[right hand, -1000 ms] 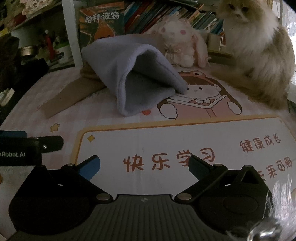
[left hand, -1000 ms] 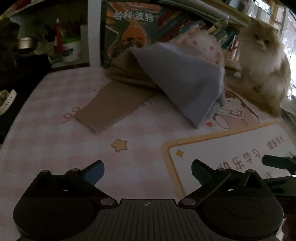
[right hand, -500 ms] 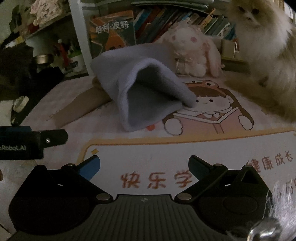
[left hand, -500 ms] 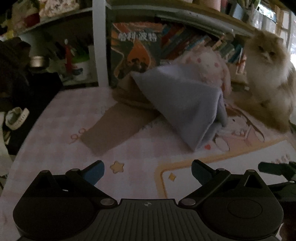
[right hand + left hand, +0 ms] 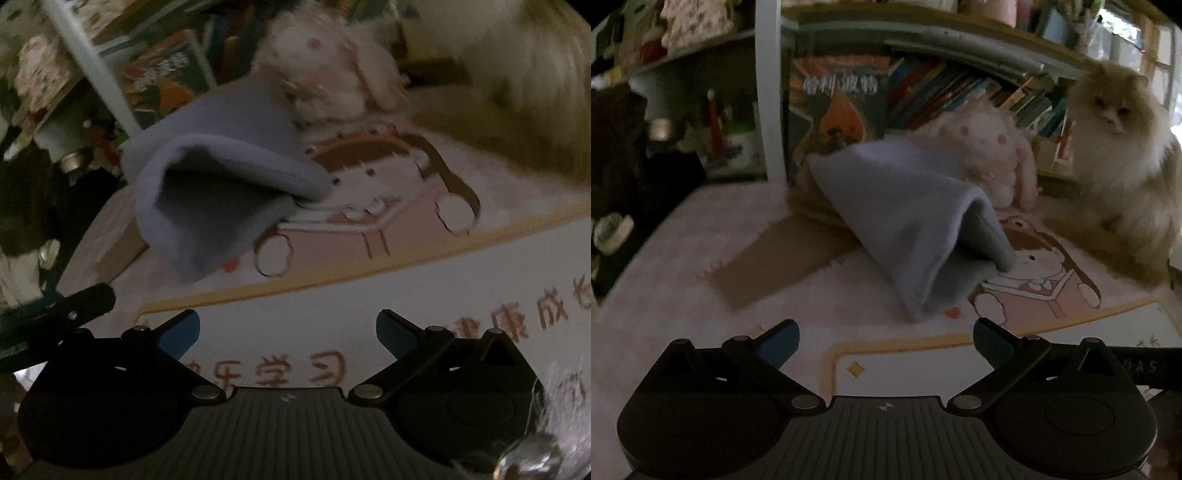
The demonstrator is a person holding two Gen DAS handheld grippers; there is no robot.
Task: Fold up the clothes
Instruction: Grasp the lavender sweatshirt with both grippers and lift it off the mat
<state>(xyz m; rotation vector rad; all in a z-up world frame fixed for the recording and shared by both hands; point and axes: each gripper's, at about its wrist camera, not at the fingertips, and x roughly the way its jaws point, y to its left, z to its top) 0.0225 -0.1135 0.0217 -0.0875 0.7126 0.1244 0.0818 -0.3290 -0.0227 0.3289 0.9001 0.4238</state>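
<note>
A: Near end first. What are your jaws doing?

B: My left gripper [image 5: 884, 334] is spread wide, nothing between the fingers. Same for my right gripper [image 5: 288, 332], released and empty. Both hang over the white panel of the desk mat [image 5: 908, 369], on my side of the garment.

A: Where's the clothing rel. to those jaws?

B: The lavender fleece garment [image 5: 905, 218] lies just beyond both grippers, heaped, not flat. Its top layer arches up so the opening gapes toward me. A tan garment [image 5: 775, 254] sits under and to the left of the fleece, one flat strip poking out toward me.

A: Beyond the fleece?

B: A plush bunny [image 5: 990, 158] is right behind it. A cat [image 5: 1123, 155] sits behind and to the right. Bookshelf [image 5: 960, 92] at the very back.

A: Stage?

B: Can't settle it. A heap like this fits a piece waiting to be laid out or one mid-fold.

A: Tips for doing it well?

B: My guess: pinch only the fleece's near hem, one layer, both sides level. Don't catch the tan piece. Keep clear of the cat's side. Right view is blurry, so edges are approx.
</note>
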